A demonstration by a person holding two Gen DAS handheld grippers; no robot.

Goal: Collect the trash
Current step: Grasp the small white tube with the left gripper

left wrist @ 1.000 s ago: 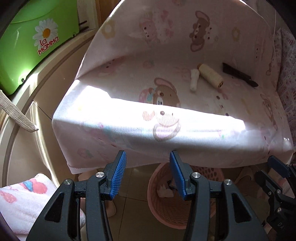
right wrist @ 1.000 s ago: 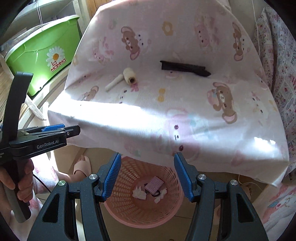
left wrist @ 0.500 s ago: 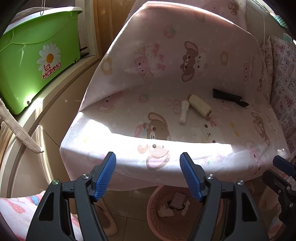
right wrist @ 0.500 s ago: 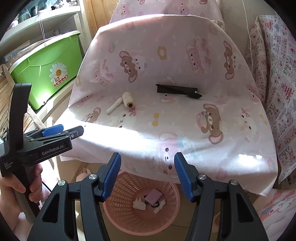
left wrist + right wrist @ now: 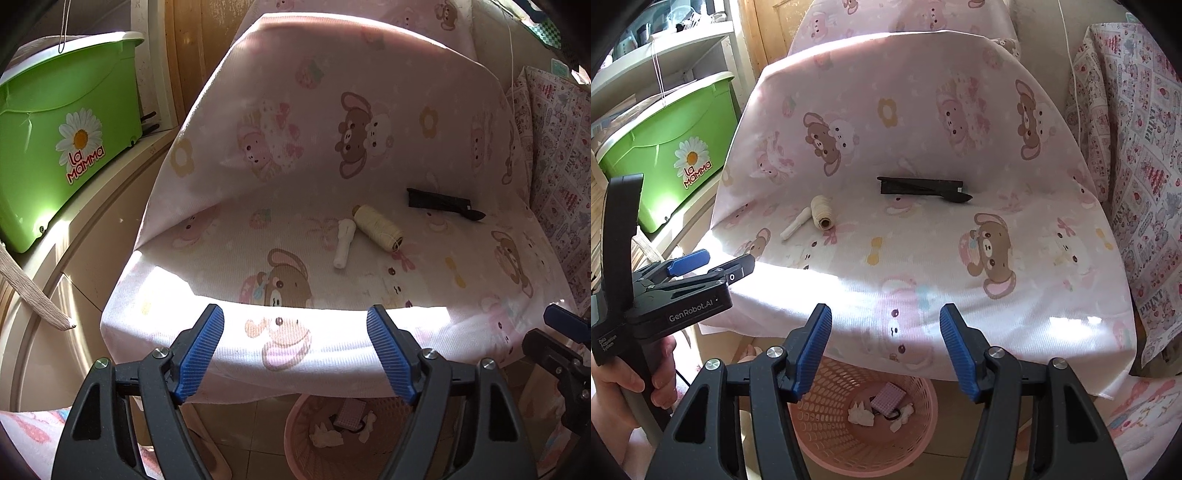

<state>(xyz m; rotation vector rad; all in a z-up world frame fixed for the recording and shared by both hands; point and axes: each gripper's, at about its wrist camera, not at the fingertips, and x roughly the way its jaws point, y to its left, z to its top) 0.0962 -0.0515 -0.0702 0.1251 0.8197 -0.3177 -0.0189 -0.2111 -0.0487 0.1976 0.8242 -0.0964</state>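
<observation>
Both grippers hover at the near edge of the chair seat, jaws apart, nothing between them: left gripper (image 5: 295, 354) wide, right gripper (image 5: 885, 349) a bit narrower. Trash left on the pink bear-print cover (image 5: 960, 110): a white plastic bobbin (image 5: 344, 242) lying just beside a cream thread spool (image 5: 378, 228), apparently touching at the far end, and a black flat piece (image 5: 923, 187) further right, well apart from the pair. The pink mesh basket (image 5: 827, 435) sits on the floor under the seat's near edge, already holding tissue scraps and a small purple block. Risks, my read: the spool is round and may roll off when nudged; going for the bobbin could bump the spool since they sit so close; jaws closing low could pinch the loose cover and drag everything; a drop from the seat edge could miss the basket, which is partly tucked under the overhang. The right view shows the whole basket mouth plus the hand (image 5: 617, 387) gripping the left tool; the left view shows only the basket's top part and a wooden slat at far left.
</observation>
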